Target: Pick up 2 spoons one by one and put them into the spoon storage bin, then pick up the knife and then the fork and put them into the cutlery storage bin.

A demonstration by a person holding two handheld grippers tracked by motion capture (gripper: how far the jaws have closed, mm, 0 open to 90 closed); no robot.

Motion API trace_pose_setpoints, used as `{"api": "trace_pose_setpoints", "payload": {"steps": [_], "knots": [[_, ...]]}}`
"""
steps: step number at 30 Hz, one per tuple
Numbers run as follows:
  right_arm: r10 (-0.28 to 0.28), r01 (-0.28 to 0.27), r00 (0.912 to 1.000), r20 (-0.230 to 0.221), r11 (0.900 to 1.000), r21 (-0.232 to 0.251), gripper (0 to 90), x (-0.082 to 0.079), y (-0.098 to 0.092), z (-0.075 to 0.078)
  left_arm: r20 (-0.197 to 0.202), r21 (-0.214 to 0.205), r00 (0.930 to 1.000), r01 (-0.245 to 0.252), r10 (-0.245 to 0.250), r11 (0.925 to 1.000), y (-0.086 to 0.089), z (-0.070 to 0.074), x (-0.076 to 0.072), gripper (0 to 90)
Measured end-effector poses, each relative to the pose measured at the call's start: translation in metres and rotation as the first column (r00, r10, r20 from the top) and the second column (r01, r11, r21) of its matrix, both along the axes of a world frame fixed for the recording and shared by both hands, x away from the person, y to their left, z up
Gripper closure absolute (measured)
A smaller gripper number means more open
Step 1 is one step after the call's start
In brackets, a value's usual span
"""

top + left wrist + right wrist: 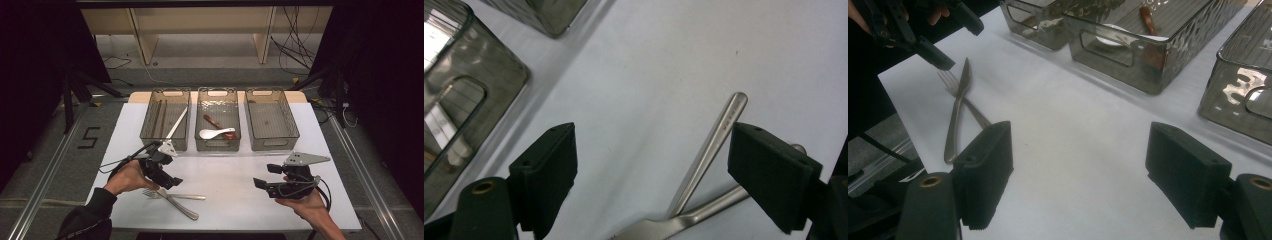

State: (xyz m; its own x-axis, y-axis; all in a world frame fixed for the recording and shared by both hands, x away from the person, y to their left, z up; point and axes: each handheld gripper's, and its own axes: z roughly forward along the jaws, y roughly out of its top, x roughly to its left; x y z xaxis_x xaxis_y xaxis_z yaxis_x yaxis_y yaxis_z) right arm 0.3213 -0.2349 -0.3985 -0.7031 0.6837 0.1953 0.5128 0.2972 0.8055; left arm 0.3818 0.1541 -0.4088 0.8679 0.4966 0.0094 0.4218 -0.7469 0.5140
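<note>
The fork [175, 196] and knife [178, 205] lie crossed at the table's [235, 200] near left, handles running toward 3 and 5 o'clock. Both are plain steel. The left gripper [172, 183] hangs right above them, jaws spread, empty. The right gripper [260, 184], far off at 3 o'clock, is released too.

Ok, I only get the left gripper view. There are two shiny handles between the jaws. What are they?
Observer: A fork and a knife, lying crossed on the table near its front edge.
Operator: Where's the other gripper?
Observer: The right gripper is held at the table's right side, jaws open, with nothing between them.
Operator: What's in the baskets?
Observer: The middle basket holds a white spoon and a brown spoon.
</note>
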Motion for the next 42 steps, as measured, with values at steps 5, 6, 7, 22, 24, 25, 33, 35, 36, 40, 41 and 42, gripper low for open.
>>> {"api": "trace_pose_setpoints", "payload": {"steps": [5,6,7,22,24,25,33,35,36,40,41,42], "knots": [[0.000,0.000,1.0000,0.000,1.0000,0.001,27.7,0.000,0.000,0.000,0.000,0.014,0.9999,0.014,-0.014,0.9998,0.002,-0.004,-0.004,18.8],[0.000,0.000,1.0000,0.000,1.0000,0.001,27.7,0.000,0.000,0.000,-0.001,0.012,0.9999,0.012,-0.012,0.9999,0.002,-0.005,-0.005,18.8],[0.001,-0.001,1.0000,0.000,1.0000,0.001,27.7,0.000,0.000,0.000,-0.004,0.014,0.9999,0.015,-0.015,0.9998,0.003,-0.006,-0.006,18.7],[0.004,-0.004,1.0000,-0.002,1.0000,0.003,27.8,0.001,0.000,-0.001,-0.033,0.091,0.9976,0.063,-0.061,0.9938,0.004,-0.018,-0.014,18.0],[0.006,-0.006,1.0000,-0.004,1.0000,0.001,27.8,0.000,0.000,-0.001,-0.039,0.093,0.9971,0.069,-0.066,0.9932,0.003,-0.020,-0.016,17.7],[0.006,-0.006,1.0000,-0.005,1.0000,0.001,27.7,0.000,0.000,-0.001,-0.042,0.099,0.9968,0.072,-0.068,0.9925,0.003,-0.021,-0.016,17.5],[0.005,-0.005,1.0000,-0.006,1.0000,0.002,27.8,0.001,0.000,-0.001,-0.052,0.135,0.9942,0.100,-0.094,0.9857,0.003,-0.027,-0.018,16.9],[0.007,-0.007,1.0000,-0.004,1.0000,0.002,27.8,0.001,0.000,-0.002,-0.058,0.147,0.9931,0.109,-0.102,0.9831,0.002,-0.028,-0.018,16.9],[0.007,-0.007,1.0000,-0.004,1.0000,0.000,27.8,0.001,0.000,-0.001,-0.055,0.150,0.9930,0.112,-0.105,0.9824,0.002,-0.029,-0.019,16.9],[0.007,-0.007,1.0000,-0.005,1.0000,0.001,28.0,0.001,0.001,-0.002,-0.062,0.161,0.9917,0.121,-0.113,0.9795,0.000,-0.033,-0.020,17.0],[0.007,-0.007,1.0000,-0.007,1.0000,0.001,28.0,0.001,0.001,-0.002,-0.065,0.167,0.9905,0.131,-0.121,0.9773,0.000,-0.034,-0.019,17.0],[0.008,-0.008,0.9999,-0.006,1.0000,0.000,28.0,0.001,0.001,-0.002,-0.069,0.173,0.9896,0.137,-0.127,0.9753,-0.001,-0.034,-0.020,17.1]]}}
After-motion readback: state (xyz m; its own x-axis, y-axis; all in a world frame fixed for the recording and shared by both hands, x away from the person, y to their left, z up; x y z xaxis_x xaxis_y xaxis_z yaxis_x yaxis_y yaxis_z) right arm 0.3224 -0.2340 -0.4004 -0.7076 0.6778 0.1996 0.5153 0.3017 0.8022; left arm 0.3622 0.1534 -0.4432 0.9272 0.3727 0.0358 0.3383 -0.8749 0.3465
